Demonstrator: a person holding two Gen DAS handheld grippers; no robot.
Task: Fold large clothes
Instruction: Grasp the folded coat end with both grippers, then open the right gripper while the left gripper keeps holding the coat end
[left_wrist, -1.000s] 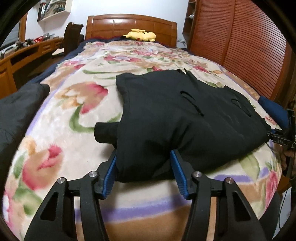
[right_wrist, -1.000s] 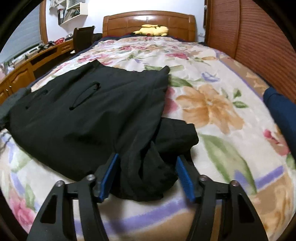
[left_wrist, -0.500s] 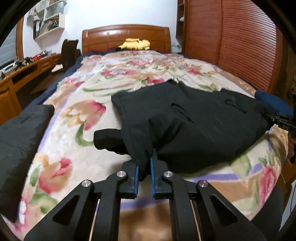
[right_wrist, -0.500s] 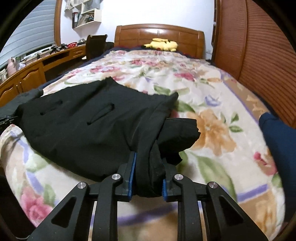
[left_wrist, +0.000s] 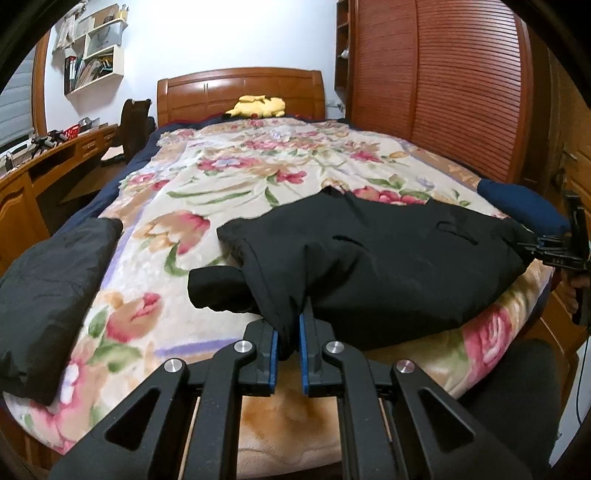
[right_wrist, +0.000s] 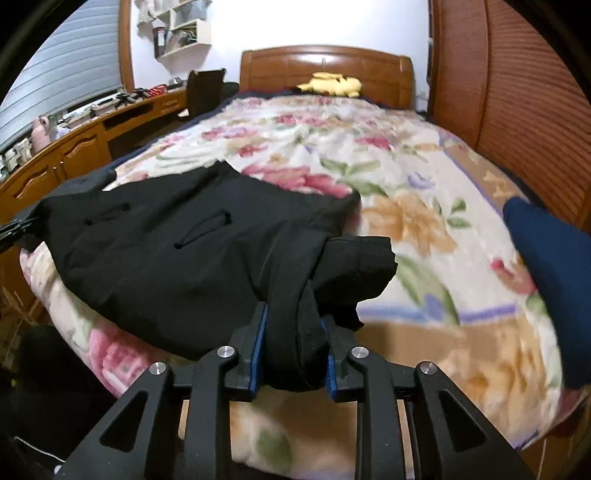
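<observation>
The 2 grippers, left gripper (left_wrist: 287, 341) and right gripper (right_wrist: 291, 354), each pinch the black jacket's (left_wrist: 376, 258) near hem, its body stretching away up the bed (left_wrist: 229, 177).

This is a home bedroom: a bed (left_wrist: 258, 177) with a flowered blanket, a wooden headboard (left_wrist: 240, 92), a yellow plush toy (left_wrist: 258, 106), wall shelves (left_wrist: 92, 62) and a desk (left_wrist: 55, 155) alongside.

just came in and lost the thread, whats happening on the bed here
A person is folding a large black padded jacket on the floral blanket, with handheld tongs in each hand. The left tongs are shut on the jacket's near hem at one corner, and the right tongs are shut on a thicker bunch at the other. The jacket lies mostly flat across the bed's foot.
</observation>
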